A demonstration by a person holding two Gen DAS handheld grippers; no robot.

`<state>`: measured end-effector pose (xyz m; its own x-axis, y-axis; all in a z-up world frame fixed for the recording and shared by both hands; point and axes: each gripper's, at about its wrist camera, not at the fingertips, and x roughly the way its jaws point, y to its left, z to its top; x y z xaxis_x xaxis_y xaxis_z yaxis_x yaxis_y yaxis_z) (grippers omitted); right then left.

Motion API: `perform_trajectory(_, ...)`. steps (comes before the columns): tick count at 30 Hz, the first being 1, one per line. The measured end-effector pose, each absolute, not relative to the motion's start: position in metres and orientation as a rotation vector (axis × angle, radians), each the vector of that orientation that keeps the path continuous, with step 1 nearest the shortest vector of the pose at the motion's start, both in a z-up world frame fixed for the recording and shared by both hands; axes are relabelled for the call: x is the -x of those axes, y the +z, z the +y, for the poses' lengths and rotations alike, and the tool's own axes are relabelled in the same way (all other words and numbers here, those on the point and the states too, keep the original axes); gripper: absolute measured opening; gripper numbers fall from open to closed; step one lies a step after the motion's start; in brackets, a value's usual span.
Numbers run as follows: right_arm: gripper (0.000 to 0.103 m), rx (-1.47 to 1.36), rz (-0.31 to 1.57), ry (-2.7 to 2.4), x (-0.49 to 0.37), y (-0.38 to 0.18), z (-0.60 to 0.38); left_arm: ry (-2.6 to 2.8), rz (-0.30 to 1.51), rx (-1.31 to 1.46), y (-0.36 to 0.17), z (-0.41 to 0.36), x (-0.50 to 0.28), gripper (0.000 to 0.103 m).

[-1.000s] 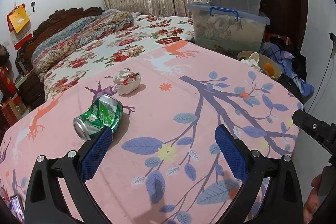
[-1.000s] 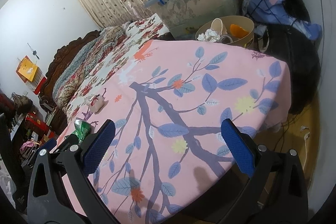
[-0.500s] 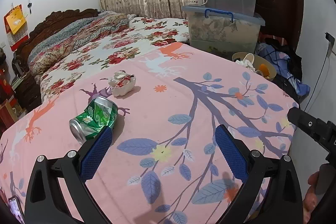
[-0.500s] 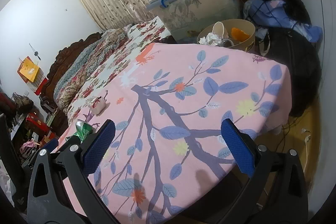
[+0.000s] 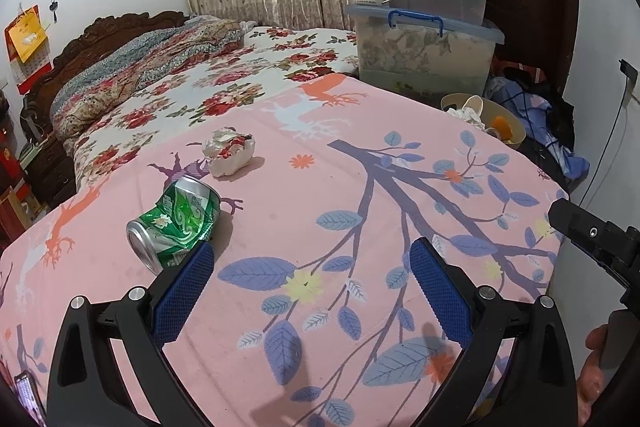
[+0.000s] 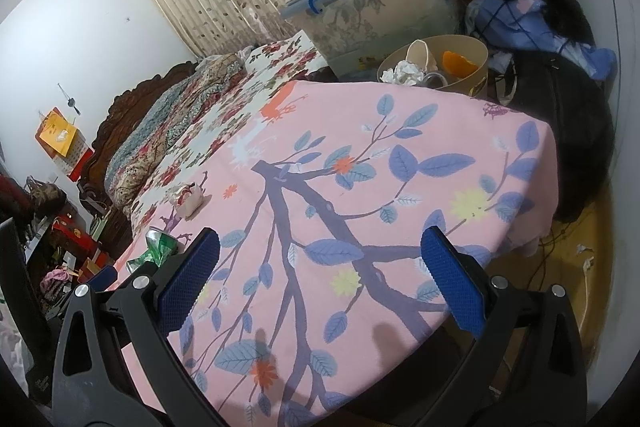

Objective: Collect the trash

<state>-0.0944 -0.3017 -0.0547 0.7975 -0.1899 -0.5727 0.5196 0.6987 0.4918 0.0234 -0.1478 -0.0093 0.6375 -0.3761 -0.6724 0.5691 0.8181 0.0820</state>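
The left gripper (image 5: 310, 291) hangs over the pink cloth (image 5: 360, 187) with its jaws wide and nothing between them. A crushed green can (image 5: 174, 229) lies on its side just ahead of the left finger (image 5: 182, 297) — close to its tip, though contact cannot be told. A crumpled wrapper (image 5: 228, 151) sits further ahead, near the can. The right gripper (image 6: 318, 281) is also spread wide and empty; far ahead of it, past the cloth's edge, stands a bin (image 6: 472, 47) holding scraps.
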Motion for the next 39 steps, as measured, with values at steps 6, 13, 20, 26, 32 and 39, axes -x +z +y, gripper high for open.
perform_trajectory(6, 0.100, -0.688, 0.516, -0.414, 0.0938, -0.0550, -0.3002, -0.556, 0.722, -0.292, -0.0134, -0.1482, -0.0286, 0.094)
perform_trajectory(13, 0.100, -0.673, 0.501, -0.409, 0.0940, -0.0534, -0.2986, -0.542, 0.725, -0.290, -0.0139, -0.1462, -0.0309, 0.094)
perform_trajectory(20, 0.100, -0.665, 0.495, -0.400, 0.0931, -0.0506, -0.2967, -0.584, 0.740, -0.266, -0.0137, -0.1462, -0.0303, 0.094)
perform_trajectory(26, 0.100, -0.662, 0.494, -0.395, 0.0910, -0.0505, -0.2967, -0.573, 0.723, -0.244, -0.0120, -0.1423, -0.0307, 0.094)
perform_trajectory(32, 0.100, -0.650, 0.492, -0.390, 0.0892, -0.0507, -0.2953, -0.556, 0.705, -0.260, -0.0123, -0.1432, -0.0299, 0.094)
perform_trajectory(39, 0.100, -0.656, 0.496, -0.391, 0.0896, -0.0523, -0.2944, -0.560, 0.702, -0.235, -0.0109, -0.1387, -0.0310, 0.094)
